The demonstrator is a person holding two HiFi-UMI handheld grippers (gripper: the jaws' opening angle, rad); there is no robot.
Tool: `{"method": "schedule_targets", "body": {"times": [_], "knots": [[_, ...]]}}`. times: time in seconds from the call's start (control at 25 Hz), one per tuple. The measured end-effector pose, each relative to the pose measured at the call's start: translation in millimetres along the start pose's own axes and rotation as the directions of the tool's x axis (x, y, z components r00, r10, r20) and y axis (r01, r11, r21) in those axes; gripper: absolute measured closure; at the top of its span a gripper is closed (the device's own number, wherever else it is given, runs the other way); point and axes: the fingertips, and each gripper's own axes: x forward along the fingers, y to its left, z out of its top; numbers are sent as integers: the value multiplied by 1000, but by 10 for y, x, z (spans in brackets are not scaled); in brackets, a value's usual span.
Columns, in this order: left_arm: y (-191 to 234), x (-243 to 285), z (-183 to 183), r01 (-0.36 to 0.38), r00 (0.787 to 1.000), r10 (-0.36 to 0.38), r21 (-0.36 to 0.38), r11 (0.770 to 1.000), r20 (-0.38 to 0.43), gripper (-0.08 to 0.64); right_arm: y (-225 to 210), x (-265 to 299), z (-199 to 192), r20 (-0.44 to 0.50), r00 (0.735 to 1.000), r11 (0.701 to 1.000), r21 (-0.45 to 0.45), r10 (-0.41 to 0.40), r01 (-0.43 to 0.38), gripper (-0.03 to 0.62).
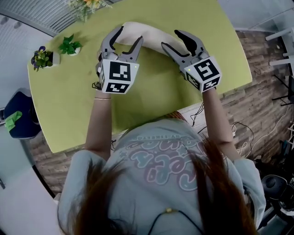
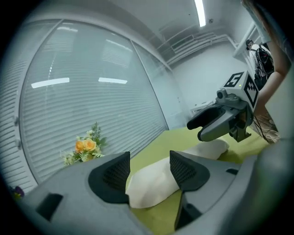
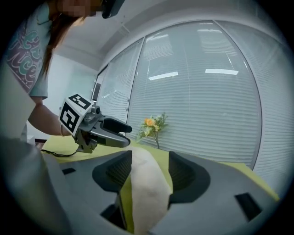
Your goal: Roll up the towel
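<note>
A cream towel [image 1: 149, 33], rolled into a long sausage, lies across the far side of the green table [image 1: 69, 105]. My left gripper [image 1: 131, 33] hovers over the roll's left end, jaws open, and the roll [image 2: 154, 186] shows on the table beyond and between its fingers, not pinched. At the roll's right end my right gripper [image 1: 170, 38] is open too, with the towel [image 3: 147, 190] running away between its pads without being pressed. Each gripper shows in the other's view: the right gripper [image 2: 202, 129] and the left gripper [image 3: 125, 134].
Two small potted plants [image 1: 70, 46] [image 1: 42, 58] stand at the table's far left corner, and a flower bunch [image 1: 87, 5] at the far edge. Window blinds run behind the table. A dark chair [image 1: 20, 114] is left of it, and cables [image 1: 239, 133] lie on the floor at right.
</note>
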Motion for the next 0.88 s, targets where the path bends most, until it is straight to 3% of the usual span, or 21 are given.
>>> {"method": "schedule_targets", "body": {"times": [0.2, 0.52, 0.88], "knots": [[28, -376, 148, -13, 997, 19, -84, 996, 76, 318, 268, -104, 308, 61, 998, 999, -26, -32, 34, 353], [20, -982, 326, -22, 987, 46, -159, 987, 152, 318, 677, -317, 667, 131, 989, 997, -21, -69, 72, 353], [51, -1524, 440, 49, 969, 33, -321, 946, 245, 318, 1012, -535, 924, 178, 980, 995, -17, -89, 94, 353]]}}
